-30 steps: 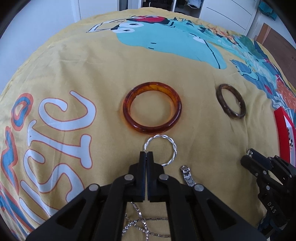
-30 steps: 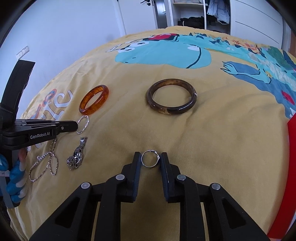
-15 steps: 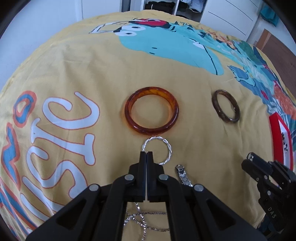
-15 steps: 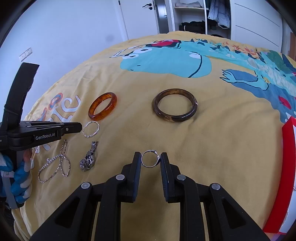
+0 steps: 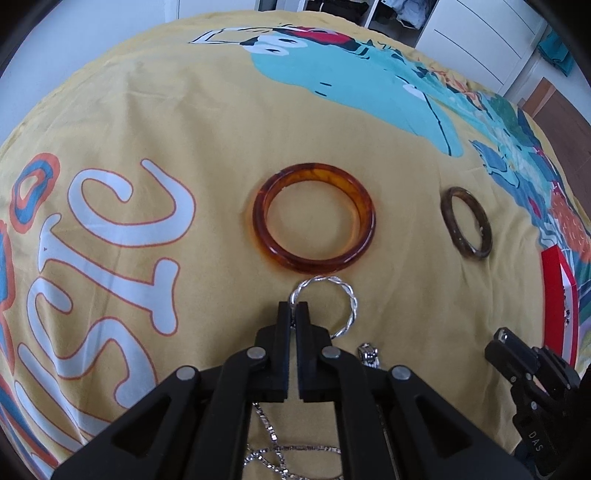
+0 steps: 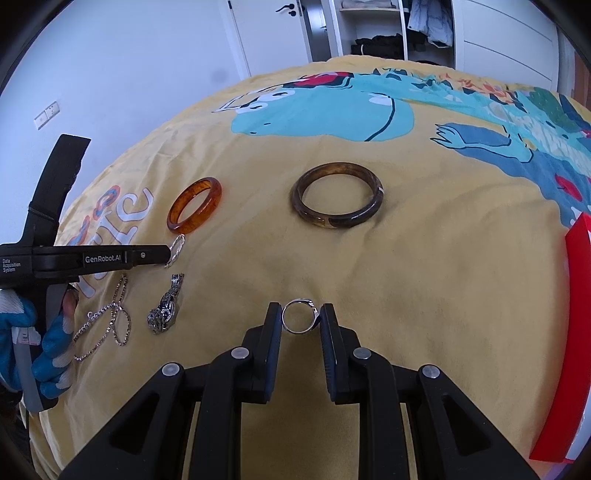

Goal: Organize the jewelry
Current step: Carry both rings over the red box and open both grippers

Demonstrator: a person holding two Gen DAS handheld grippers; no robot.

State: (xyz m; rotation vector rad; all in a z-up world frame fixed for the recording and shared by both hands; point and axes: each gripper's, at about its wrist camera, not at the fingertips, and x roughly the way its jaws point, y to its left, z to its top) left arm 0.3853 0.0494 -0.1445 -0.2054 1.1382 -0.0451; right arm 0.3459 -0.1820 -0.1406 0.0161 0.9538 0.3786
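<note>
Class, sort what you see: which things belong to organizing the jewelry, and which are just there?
Job: twisted silver bangle, small silver ring, amber bangle, dark brown bangle, silver chain, watch.
Lying about: yellow printed bedspread, wardrobe.

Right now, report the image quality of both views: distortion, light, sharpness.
Left wrist view: strong fisheye bend, dark vignette corners, soft even daylight; the amber bangle is sharp, with an orange glow on the bedspread. Right wrist view: same distortion, the small ring crisp, with only faint shadows.
</note>
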